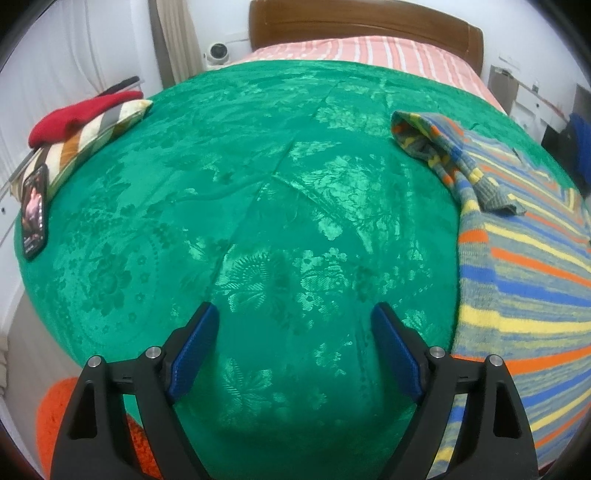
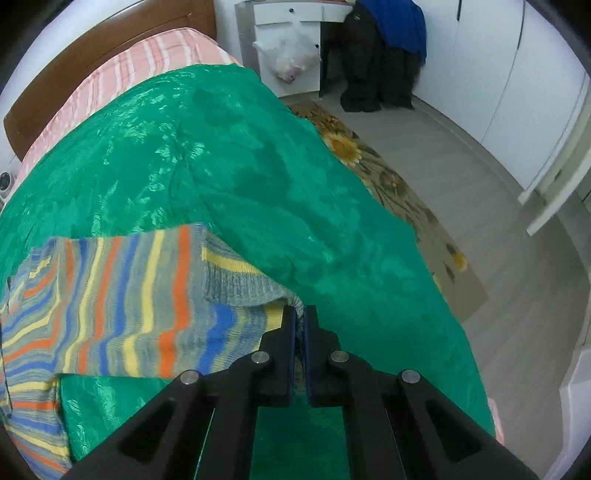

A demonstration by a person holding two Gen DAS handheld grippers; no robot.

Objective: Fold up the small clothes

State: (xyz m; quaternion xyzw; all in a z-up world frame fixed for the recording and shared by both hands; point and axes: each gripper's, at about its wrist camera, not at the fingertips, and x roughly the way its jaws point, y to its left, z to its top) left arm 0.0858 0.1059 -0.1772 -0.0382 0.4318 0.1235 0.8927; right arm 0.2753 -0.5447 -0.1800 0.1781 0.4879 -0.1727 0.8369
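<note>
The striped sweater (image 2: 110, 295) sleeve is pinched by the right gripper (image 2: 300, 325). The left gripper (image 1: 295, 332) is held wide apart, with the sweater lying beside it.

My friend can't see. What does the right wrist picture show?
The right gripper is shut on the cuff of a striped sweater lying on a shiny green bedspread. Beyond the bed are a flowered rug and a white dresser.
</note>
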